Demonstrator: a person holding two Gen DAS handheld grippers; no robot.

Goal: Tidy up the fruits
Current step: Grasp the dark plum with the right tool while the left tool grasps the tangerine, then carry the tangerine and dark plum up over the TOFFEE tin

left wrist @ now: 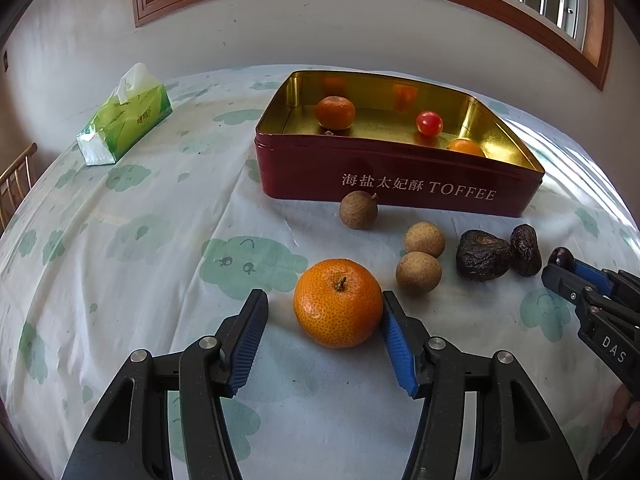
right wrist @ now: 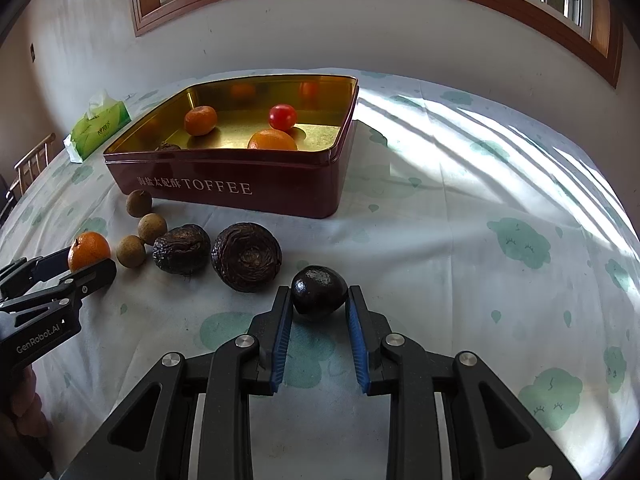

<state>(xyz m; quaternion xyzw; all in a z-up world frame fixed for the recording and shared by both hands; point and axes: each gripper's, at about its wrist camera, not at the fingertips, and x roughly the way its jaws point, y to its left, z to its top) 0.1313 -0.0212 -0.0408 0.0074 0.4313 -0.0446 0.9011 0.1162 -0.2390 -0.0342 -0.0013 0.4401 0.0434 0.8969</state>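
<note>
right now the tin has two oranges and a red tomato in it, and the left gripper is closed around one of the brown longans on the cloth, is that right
Nearly. The tin does hold two oranges and a red tomato, but the left gripper is at the orange on the cloth, not a longan. The left wrist view shows its jaws around that orange, only one pad touching. The three longans lie apart, untouched.

Dark-red tin [left wrist: 400, 176] with gold inside, white tablecloth [left wrist: 140, 280] with green clouds.
</note>
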